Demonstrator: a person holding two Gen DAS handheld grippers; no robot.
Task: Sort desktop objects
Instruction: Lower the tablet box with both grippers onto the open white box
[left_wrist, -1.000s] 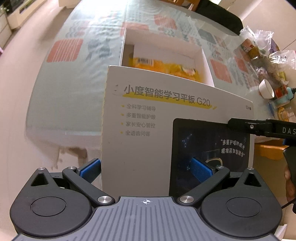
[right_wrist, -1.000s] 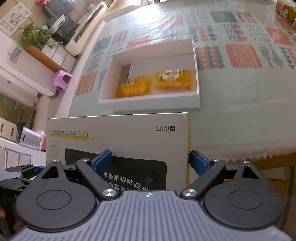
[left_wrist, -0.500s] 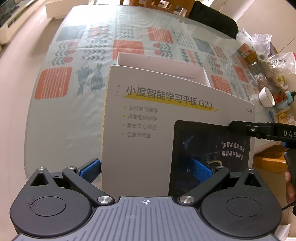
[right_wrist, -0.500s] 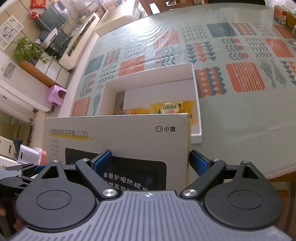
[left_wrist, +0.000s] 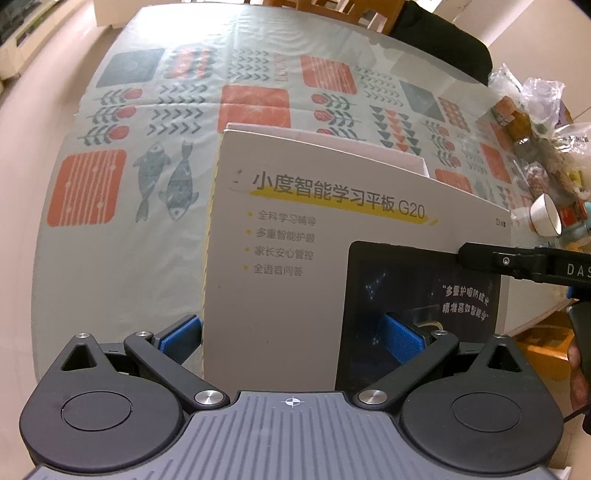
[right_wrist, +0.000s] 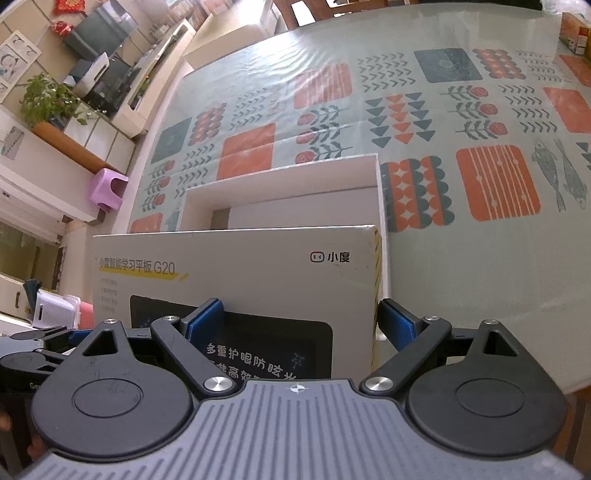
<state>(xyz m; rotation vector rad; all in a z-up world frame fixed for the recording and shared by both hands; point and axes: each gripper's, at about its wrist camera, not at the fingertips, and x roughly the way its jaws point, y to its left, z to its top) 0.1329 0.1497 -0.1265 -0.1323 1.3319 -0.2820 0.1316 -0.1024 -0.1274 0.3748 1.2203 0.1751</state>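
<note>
Two tools are gripping one stiff, light-looking cardboard lid (left_wrist: 280, 295) — left tool (left_wrist: 291, 336) and right tool (right_wrist: 301, 317) each pinching a side edge — over the white box (right_wrist: 295, 181) near our tabletop (right_wrist: 480, 258) edge.

Matt cardboard lid (left_wrist: 280, 295), glossy plastic-covered tablecloth (right_wrist: 461, 258), ribbed blue rubbery pads (left_wrist: 400, 338) on the tongs

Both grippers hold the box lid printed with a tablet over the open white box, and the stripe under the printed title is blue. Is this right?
Not quite. The stripe under the title on the box lid is yellow, as the left wrist view shows. The left gripper and right gripper do hold it over the open white box.
</note>
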